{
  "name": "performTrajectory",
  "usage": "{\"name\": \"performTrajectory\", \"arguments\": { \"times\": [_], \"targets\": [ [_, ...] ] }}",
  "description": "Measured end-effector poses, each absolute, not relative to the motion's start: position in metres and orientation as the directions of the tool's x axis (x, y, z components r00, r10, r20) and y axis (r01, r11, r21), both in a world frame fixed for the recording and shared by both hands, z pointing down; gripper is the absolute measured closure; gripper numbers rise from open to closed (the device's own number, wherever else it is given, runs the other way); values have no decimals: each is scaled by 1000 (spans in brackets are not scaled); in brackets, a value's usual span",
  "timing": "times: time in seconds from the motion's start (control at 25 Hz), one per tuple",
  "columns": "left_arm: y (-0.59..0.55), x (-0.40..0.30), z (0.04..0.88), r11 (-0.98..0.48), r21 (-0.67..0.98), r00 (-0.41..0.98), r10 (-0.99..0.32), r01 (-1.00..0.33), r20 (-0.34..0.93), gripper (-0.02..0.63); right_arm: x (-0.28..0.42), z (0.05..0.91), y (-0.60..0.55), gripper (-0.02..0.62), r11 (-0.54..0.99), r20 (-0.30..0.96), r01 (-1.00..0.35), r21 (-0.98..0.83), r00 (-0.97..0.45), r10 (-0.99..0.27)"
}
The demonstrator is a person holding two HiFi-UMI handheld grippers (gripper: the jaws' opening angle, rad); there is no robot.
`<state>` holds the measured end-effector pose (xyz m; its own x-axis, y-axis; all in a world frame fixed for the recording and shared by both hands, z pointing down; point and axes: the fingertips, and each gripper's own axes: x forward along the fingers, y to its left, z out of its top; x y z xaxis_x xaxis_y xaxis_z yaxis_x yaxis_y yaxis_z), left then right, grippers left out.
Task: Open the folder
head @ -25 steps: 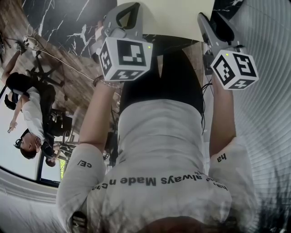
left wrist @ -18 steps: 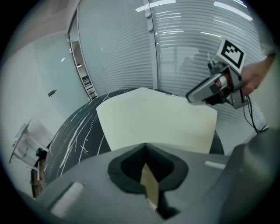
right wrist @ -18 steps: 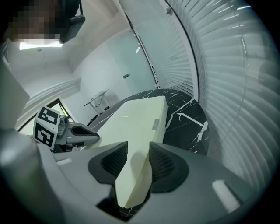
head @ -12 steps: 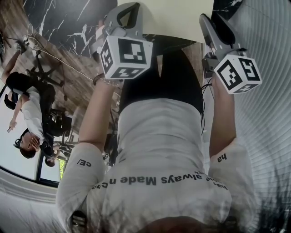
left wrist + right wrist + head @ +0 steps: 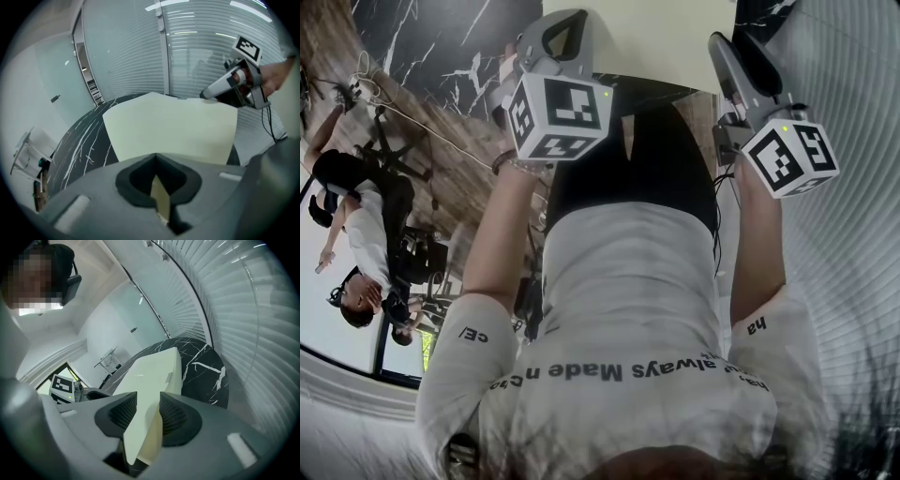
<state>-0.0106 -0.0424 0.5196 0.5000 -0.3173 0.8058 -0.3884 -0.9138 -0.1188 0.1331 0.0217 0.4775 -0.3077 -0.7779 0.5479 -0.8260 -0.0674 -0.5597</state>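
Observation:
A cream folder lies shut on a round black marble table. My left gripper is at its near edge, shut on a thin cream sliver of the folder. My right gripper grips the folder at a corner, with the thick edge filling the gap between both ribbed pads. The left gripper view shows the right gripper at the folder's far right corner. In the head view both grippers, left and right, reach to the folder at the top; their tips are hidden.
Slatted blinds on a curved glass wall ring the table. In the head view, seated people and cables are on the wood floor at the left. A black cable hangs from my right gripper.
My right gripper has rolled a little and its marker cube has shifted slightly right. The left gripper and the folder have stayed put.

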Motion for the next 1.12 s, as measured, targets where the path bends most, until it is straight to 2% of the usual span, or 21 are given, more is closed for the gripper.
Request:
{"name": "performTrajectory", "arguments": {
  "times": [0.68,1.12],
  "targets": [
    [-47,-17,501,-903,-41,528,-287,-428,799,606,129,434,19,474,-3,441,-769,-639,-363,-821],
    [-54,-41,480,-896,-50,499,-291,-442,816,604,106,388,-3,503,124,337,-729,-673,-452,-826]
  ]
}}
